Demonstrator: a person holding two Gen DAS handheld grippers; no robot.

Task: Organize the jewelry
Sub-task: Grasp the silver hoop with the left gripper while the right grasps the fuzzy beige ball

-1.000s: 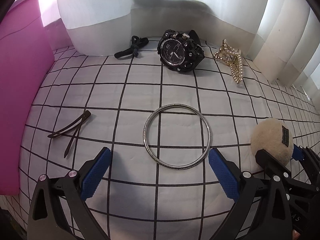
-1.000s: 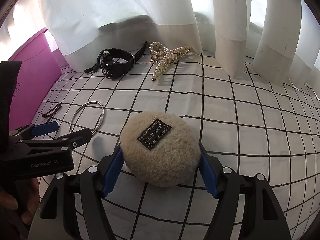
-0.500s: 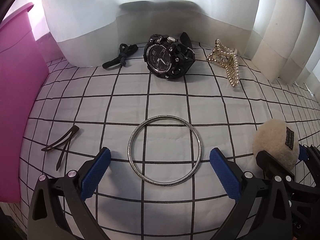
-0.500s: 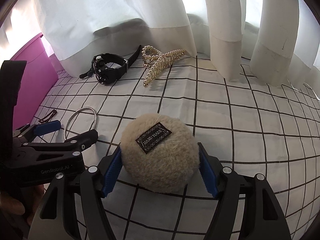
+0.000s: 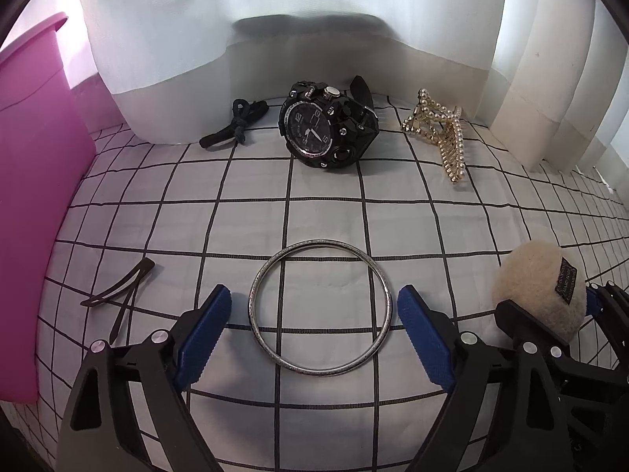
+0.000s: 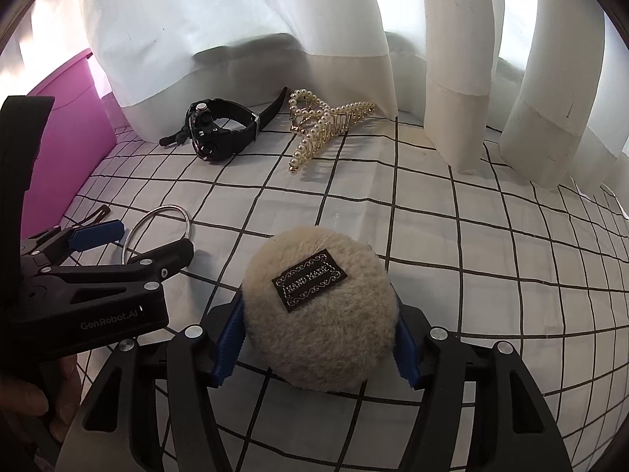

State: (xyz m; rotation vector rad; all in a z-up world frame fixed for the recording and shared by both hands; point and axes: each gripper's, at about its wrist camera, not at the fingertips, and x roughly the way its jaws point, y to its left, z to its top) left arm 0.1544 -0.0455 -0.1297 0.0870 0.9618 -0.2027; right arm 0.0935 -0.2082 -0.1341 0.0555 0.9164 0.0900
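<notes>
Both sets of jaws have just been closing. The left gripper (image 5: 310, 312) now straddles the silver bangle (image 5: 320, 307) lying flat on the checked sheet (image 5: 393, 220), its pads still clear of the metal. The right gripper (image 6: 319, 344) squeezes the fluffy puff (image 6: 319, 308), apparently gripping it, though its far side is hidden. A double pickup seems to be starting, perhaps toward the pink bin (image 5: 35, 181).

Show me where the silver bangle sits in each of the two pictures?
Left wrist view: the bangle lies low in the middle, between the left claw's blue pads.
Right wrist view: the bangle sits at the left edge, partly behind that same claw.
Shared landmark: the black watch by the curtain.
</notes>
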